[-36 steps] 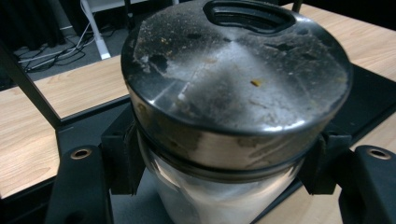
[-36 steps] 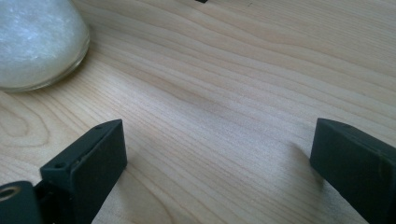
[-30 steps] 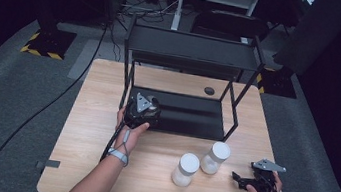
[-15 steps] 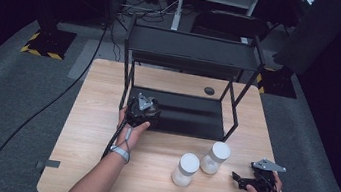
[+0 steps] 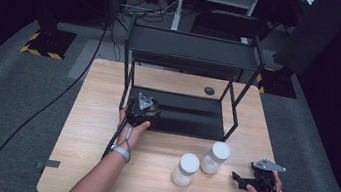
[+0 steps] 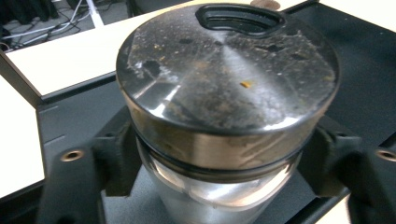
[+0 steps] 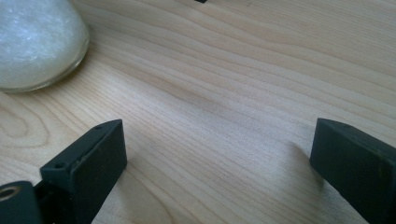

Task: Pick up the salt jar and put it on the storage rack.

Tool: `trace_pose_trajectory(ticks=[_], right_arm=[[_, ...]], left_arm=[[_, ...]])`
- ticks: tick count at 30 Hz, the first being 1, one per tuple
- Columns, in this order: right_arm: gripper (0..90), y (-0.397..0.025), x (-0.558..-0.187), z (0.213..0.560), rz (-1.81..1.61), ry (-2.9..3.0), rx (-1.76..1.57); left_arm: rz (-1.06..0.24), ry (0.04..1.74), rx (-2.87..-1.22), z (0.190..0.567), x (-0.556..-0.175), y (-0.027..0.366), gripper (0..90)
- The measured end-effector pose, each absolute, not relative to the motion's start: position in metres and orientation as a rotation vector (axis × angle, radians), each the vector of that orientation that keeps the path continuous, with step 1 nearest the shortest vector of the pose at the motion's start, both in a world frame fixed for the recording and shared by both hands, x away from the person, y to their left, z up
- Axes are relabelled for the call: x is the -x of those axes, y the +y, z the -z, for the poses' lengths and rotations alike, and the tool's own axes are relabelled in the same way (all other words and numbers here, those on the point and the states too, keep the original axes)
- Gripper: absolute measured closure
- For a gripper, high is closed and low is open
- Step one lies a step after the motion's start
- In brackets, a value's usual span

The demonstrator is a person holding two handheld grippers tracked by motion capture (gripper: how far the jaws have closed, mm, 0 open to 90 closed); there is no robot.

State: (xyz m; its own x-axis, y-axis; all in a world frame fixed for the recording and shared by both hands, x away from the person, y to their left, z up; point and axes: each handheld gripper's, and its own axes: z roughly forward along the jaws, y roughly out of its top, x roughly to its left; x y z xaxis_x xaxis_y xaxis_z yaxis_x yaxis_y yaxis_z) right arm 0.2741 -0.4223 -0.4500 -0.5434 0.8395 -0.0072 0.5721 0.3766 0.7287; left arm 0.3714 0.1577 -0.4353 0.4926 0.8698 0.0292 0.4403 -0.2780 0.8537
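Left tongs [image 6: 219, 154]: clenched on a steel-lidded jar [image 6: 224, 93], upright, at the front left corner of the black rack's lower shelf [image 5: 191, 116].

Right tongs [image 7: 215, 163]: released, empty, low over the bench [image 5: 108, 92] near its front right corner.

Two white-capped jars [image 5: 186, 169] [image 5: 215, 158]: upright near the front edge, left of the right tongs (the nearer hand, probably next to grasp).
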Motion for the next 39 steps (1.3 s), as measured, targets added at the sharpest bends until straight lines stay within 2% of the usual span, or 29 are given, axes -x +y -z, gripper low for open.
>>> trace_pose_trajectory(ticks=[5, 11, 39], right_arm=[[3.6, -0.422, -0.274, 0.45, -0.974, 2.263, -1.229], [3.6, -0.422, -0.274, 0.45, -0.974, 2.263, -1.229], [3.6, -0.422, -0.274, 0.45, -0.974, 2.263, -1.229]], left_arm=[[-0.651, 1.096, -1.89, 0.434, -0.37, 0.158, 15.3], [-0.669, 1.069, -1.839, 0.434, -0.364, 0.16, 11.0], [-0.725, 0.973, -1.675, 0.404, -0.311, 0.181, 10.5]])
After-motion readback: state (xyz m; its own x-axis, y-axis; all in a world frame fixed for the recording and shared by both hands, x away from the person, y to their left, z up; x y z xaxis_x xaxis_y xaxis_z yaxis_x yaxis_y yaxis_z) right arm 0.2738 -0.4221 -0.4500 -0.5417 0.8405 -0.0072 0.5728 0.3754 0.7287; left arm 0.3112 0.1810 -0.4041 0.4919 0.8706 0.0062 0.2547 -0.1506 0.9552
